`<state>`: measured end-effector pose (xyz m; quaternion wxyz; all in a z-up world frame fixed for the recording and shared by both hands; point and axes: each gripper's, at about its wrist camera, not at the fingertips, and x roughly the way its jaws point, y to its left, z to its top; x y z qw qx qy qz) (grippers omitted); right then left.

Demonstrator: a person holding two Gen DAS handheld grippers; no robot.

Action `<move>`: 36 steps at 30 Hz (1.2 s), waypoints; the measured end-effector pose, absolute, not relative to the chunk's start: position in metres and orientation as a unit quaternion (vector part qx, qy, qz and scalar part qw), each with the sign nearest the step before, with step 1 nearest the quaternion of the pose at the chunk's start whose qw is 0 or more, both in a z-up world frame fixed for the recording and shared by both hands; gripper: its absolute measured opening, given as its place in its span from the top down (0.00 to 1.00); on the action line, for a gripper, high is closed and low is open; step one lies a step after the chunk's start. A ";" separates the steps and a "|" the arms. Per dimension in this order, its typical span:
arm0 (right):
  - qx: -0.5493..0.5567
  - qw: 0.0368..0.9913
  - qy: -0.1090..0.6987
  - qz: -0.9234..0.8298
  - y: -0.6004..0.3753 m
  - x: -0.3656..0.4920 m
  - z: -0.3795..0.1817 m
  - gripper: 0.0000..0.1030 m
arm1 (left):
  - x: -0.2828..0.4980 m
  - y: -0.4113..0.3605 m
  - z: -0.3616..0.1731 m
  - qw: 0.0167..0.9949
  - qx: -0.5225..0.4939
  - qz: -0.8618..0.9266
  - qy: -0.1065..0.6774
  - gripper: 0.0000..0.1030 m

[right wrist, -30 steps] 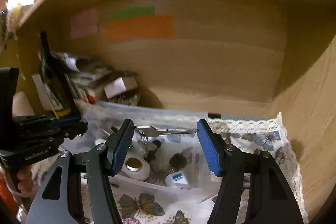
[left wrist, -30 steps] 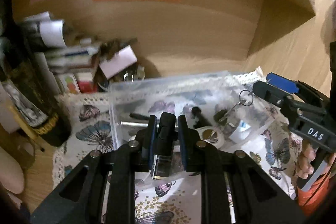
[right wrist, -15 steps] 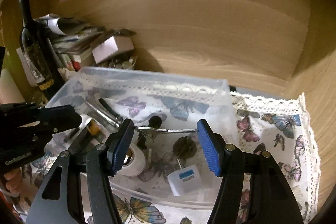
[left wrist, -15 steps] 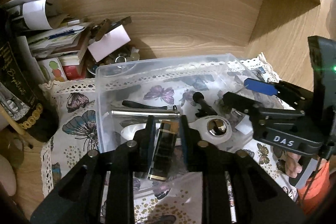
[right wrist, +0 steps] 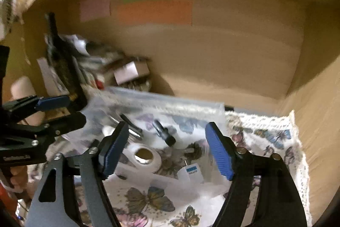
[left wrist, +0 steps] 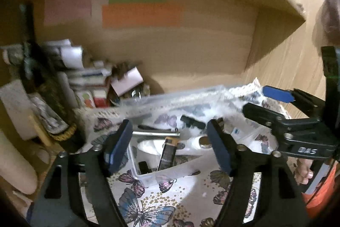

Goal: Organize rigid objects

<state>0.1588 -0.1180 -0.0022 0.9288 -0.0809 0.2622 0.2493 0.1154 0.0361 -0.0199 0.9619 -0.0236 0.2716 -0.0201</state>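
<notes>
A clear plastic bin (left wrist: 170, 97) stands on a butterfly-print cloth (left wrist: 148, 205). In it lie a black and gold lighter (left wrist: 169, 152), a metal rod (left wrist: 155, 133), a roll of white tape (right wrist: 145, 155), a white charger plug (right wrist: 191, 171) and a black knobbed piece (right wrist: 164, 133). My left gripper (left wrist: 170, 147) is open and empty, above the bin's near edge over the lighter. My right gripper (right wrist: 167, 148) is open and empty above the bin's near side; the key it held does not show clearly. Each gripper shows at the side of the other view.
A dark wine bottle (right wrist: 63, 61) stands at the left beside a pile of papers and small boxes (left wrist: 93, 78). Wooden walls with coloured sticky notes (left wrist: 142, 14) close the back and right. The lace-edged cloth (right wrist: 276, 137) reaches the right wall.
My left gripper opened and let the lighter go into the bin, then pulled back and up. My right gripper let the key go and also drew back. Both views are blurred with motion.
</notes>
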 end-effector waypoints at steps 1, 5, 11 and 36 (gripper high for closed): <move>-0.078 0.932 0.251 0.250 -0.120 0.152 0.003 0.20 | 0.106 0.035 -0.014 0.966 -0.020 -0.017 0.258 0.23; -0.066 0.943 0.203 0.256 -0.132 0.115 0.028 0.18 | 0.073 0.026 0.008 0.978 -0.015 -0.006 0.210 0.07; -0.052 0.956 0.146 0.250 -0.148 0.068 0.047 0.00 | 0.033 0.015 0.026 0.987 -0.018 0.001 0.160 0.00; -0.036 0.961 0.114 0.251 -0.161 0.018 0.045 0.00 | -0.015 0.000 0.030 0.992 -0.015 0.006 0.124 0.00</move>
